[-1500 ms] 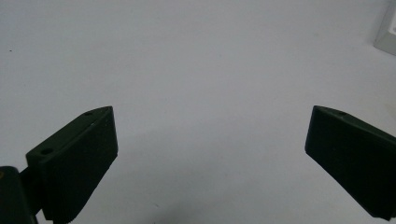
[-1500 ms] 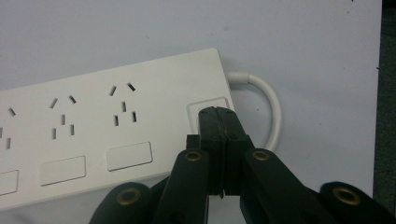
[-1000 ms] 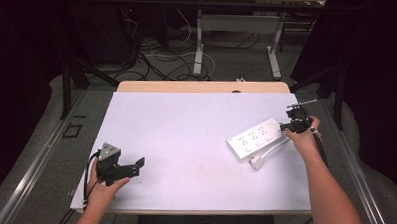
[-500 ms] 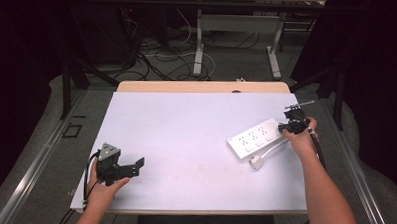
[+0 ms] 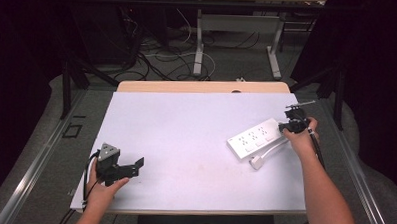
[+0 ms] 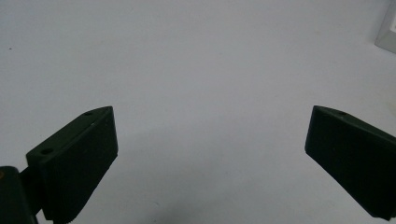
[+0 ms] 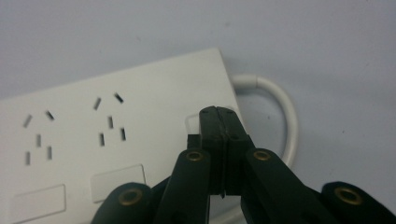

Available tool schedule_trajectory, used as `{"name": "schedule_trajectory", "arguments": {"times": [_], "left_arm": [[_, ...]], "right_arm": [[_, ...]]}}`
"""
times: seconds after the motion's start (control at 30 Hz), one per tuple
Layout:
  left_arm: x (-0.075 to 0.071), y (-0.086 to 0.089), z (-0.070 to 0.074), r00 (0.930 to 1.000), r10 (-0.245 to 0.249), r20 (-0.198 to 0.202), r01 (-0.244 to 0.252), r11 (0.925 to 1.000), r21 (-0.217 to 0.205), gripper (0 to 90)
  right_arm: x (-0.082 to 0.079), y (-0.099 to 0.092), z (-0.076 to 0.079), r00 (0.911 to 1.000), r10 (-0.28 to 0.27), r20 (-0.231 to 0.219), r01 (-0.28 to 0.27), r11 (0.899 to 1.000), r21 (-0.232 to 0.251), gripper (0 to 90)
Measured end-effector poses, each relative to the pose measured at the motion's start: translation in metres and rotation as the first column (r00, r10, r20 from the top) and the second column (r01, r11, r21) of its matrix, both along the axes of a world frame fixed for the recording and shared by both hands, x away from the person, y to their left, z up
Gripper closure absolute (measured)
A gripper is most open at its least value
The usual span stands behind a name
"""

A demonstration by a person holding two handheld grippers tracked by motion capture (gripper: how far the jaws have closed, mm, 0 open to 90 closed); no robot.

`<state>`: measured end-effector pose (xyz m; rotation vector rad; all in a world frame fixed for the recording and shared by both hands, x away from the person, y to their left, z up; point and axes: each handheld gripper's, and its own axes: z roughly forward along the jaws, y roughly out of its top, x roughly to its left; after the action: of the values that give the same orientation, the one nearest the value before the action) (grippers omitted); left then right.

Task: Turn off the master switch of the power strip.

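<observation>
A white power strip lies at an angle on the right side of the white table, its white cable looping to a plug near its front. My right gripper is at the strip's far right end. In the right gripper view its jaws are shut together, and the tips rest over a switch at the end of the power strip, beside the curved cable. My left gripper lies low at the table's front left, jaws wide open with nothing between them.
The table's front edge runs just below my left hand. Behind the table a wooden strip shows, then floor with loose cables and desk legs. A corner of the power strip shows at the far right of the left gripper view.
</observation>
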<state>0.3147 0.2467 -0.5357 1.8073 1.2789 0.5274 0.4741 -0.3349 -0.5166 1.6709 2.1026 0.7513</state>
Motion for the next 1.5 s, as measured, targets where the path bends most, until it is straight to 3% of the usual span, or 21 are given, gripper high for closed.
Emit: {"name": "schedule_trajectory", "arguments": {"times": [0.83, 1.1, 1.5], "left_arm": [[-0.0017, 0.0012, -0.0002, 1.0000, 0.007, 0.001, -0.007, 1.0000, -0.002, 2.5], [-0.0012, 0.0005, -0.0002, 1.0000, 0.006, 0.002, -0.006, 1.0000, 0.001, 2.5], [-0.0012, 0.0003, -0.0004, 1.0000, 0.005, 0.000, -0.005, 1.0000, -0.001, 2.5]], "right_arm": [[-0.0017, -0.0043, 0.0021, 0.9997, -0.026, 0.005, 0.026, 1.000, -0.018, 82.7], [-0.0038, -0.0016, 0.0060, 0.9997, 0.001, 0.026, -0.001, 1.000, -0.023, 79.0], [-0.0056, 0.0020, 0.0068, 0.9996, 0.025, 0.015, -0.024, 0.999, -0.024, 71.5]]}}
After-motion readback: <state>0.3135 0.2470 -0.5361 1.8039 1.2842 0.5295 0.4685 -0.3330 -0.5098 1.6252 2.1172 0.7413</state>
